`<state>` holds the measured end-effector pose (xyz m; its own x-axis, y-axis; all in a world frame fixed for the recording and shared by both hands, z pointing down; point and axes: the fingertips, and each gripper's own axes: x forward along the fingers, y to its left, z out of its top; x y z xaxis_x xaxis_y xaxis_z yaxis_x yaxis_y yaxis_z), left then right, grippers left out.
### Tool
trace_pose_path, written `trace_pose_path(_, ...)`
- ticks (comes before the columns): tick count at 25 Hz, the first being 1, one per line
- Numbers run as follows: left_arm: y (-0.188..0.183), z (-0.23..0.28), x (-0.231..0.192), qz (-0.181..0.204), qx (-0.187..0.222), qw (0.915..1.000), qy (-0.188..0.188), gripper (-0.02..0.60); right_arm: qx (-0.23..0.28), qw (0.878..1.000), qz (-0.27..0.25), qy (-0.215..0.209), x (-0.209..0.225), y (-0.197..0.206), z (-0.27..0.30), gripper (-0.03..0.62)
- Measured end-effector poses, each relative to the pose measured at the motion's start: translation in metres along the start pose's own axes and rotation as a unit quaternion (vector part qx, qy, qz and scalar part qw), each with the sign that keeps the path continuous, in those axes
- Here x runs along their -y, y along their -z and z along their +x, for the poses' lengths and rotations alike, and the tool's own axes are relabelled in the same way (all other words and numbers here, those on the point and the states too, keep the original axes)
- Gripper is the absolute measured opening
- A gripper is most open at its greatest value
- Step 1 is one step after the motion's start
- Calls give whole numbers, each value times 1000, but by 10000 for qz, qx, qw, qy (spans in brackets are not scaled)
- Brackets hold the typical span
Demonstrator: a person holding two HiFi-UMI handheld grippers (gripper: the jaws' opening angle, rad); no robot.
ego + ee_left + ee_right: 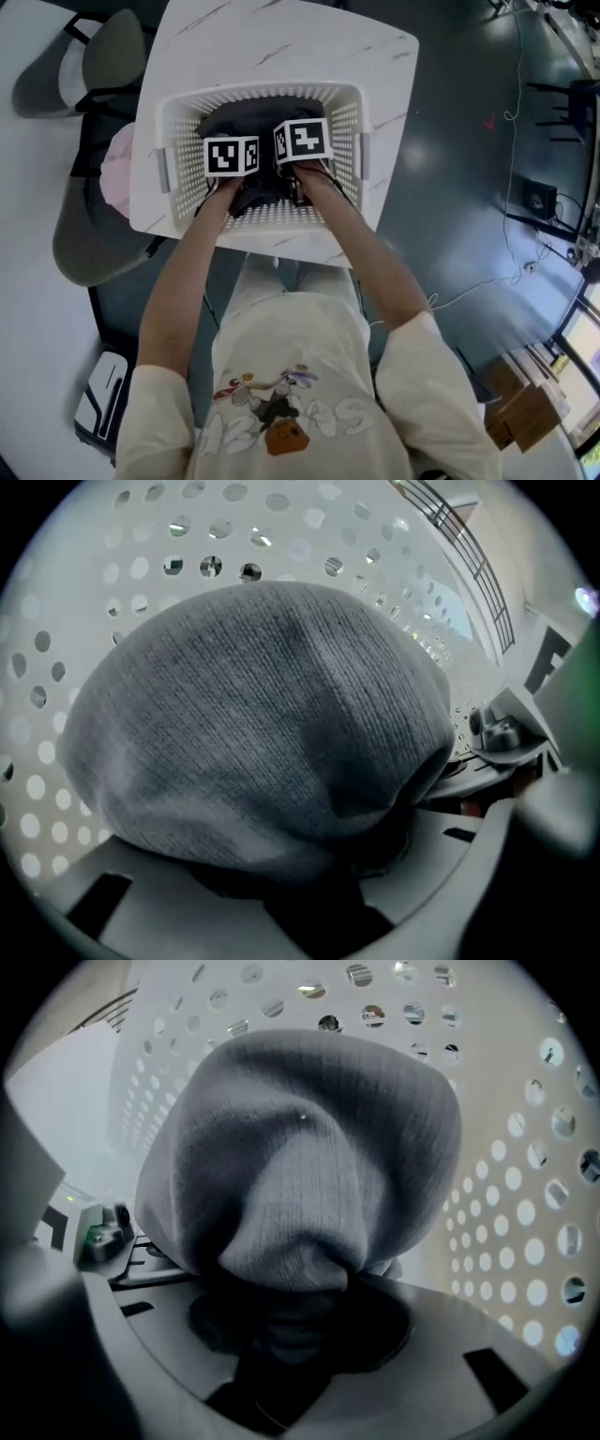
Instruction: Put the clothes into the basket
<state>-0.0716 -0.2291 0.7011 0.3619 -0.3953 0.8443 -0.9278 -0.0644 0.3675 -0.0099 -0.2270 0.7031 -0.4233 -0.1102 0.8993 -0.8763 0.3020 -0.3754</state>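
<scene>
Only the head view is showing the basket (178,122) sitting on the marbled table (281,47), upper centre. My left tongs (309,874) and right tongs (291,1307) are each gripping, part-closed, the ribbed grey knit (262,724) bunched inside its perforated walls.

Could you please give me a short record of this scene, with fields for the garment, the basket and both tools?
Garment: grey knit garment, bunched up and held inside the basket's walls
Basket: white perforated basket, standing on the white marble-look table
Left tool: shut on the garment
Right tool: shut on the same garment
Task state: garment within the basket, not yet released
</scene>
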Motion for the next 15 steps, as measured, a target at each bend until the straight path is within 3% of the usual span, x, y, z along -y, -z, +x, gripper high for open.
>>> trace_pose_path(3, 0, -4, -4, -22, -24, 9999, 145, 192, -22, 9999, 49, -97, -3, 0, 0, 178)
trace_pose_path(8, 1, -10, -9, -147, -167, 9995, 205, 267, 35, 9994, 115, -322, -2, 0, -7, 196)
trace_pose_path(15, 5, -24, -12, 81, -210, 9996, 158, 324, 60, 9995, 140, -269, -3, 4, -16, 233)
